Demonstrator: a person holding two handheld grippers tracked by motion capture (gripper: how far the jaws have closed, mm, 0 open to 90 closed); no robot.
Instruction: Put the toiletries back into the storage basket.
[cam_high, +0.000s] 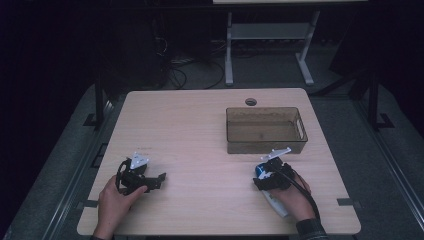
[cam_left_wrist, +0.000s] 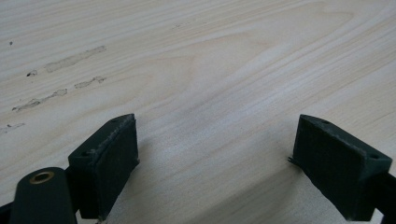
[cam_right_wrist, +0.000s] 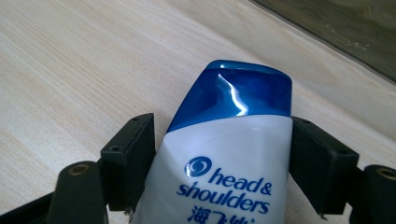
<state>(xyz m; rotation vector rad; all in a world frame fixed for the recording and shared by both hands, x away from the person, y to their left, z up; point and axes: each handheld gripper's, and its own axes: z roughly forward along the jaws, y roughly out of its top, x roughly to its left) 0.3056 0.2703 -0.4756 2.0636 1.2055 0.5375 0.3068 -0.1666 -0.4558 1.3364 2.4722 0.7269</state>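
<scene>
A white plastic shampoo bottle with a blue cap lies on the pale wooden counter, just in front of a clear brown plastic bin. The right gripper has its jaws closed against the bottle's sides below the cap. Far to the bin's left, the left gripper rests with jaws wide open, holding nothing.

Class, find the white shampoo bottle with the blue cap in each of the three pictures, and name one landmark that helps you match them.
High view: white shampoo bottle with the blue cap, lower right, in the right gripper.
Left gripper view: not in it.
Right gripper view: bottle at bottom centre, between both jaws.
Shared landmark: the pale wooden table, and the brown clear bin.
</scene>
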